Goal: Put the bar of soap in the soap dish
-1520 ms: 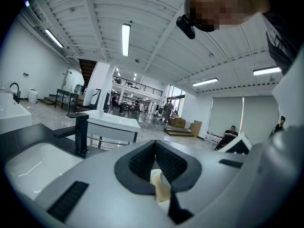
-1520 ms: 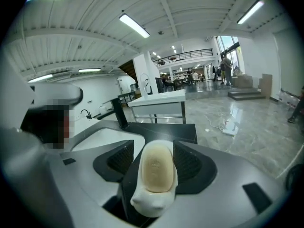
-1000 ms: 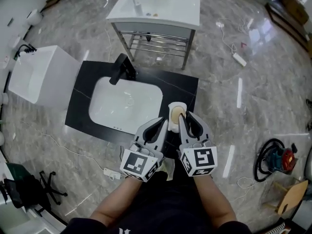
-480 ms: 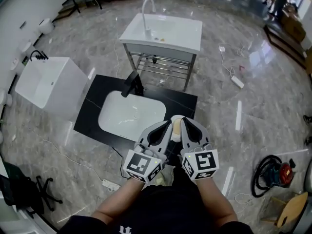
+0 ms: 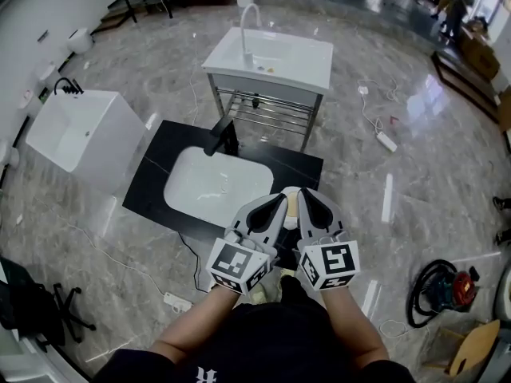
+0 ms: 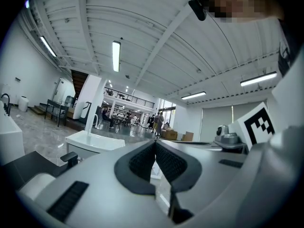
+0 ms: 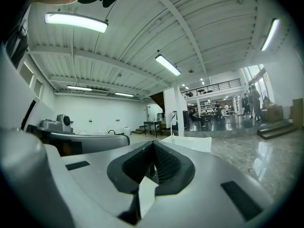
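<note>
In the head view my two grippers are held side by side above the front right corner of the black counter (image 5: 156,174). The left gripper (image 5: 279,199) is shut with nothing in it, and its pads meet in the left gripper view (image 6: 155,144). The right gripper (image 5: 306,195) is shut and empty too, as the right gripper view (image 7: 153,146) shows. Between their tips I see only a sliver of the white soap dish (image 5: 292,204) with something pale yellow in it. Both gripper views look level across the room, so neither shows the dish or soap.
A white basin (image 5: 215,186) with a black tap (image 5: 222,138) is set in the counter. Beyond it stands a white washbasin on a metal frame (image 5: 271,54), with a white tub (image 5: 76,134) at left. A power strip (image 5: 177,302) and a red tool (image 5: 443,290) lie on the floor.
Both grippers have risen from the counter toward the camera. The soap dish, plainly seen with yellowish soap before, is now mostly covered by them.
</note>
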Demonstrator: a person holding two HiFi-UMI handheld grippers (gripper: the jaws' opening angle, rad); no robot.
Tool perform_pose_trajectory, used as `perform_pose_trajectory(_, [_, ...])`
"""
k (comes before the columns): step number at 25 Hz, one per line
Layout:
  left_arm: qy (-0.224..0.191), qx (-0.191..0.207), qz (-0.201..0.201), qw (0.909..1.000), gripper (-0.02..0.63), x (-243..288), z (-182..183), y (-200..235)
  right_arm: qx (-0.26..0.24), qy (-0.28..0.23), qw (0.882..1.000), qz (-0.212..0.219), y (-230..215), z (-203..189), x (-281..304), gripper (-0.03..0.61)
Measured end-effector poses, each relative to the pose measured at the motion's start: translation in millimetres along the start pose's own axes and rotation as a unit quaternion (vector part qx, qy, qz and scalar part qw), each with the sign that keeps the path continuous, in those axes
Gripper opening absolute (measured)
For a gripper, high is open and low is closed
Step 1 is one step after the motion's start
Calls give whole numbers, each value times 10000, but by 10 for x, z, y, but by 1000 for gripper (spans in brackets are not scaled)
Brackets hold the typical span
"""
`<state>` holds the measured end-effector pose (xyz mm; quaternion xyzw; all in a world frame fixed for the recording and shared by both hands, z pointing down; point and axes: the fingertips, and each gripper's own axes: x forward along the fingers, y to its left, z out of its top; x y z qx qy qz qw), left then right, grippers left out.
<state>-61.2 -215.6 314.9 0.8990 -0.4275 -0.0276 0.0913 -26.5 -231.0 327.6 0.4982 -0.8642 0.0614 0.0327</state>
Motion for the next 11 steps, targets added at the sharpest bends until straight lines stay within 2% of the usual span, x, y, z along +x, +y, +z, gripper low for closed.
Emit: perform_pose_trajectory(11, [-27, 28, 28, 10000, 9, -117, -41, -13, -96, -25, 10000, 6, 94, -36, -28, 6])
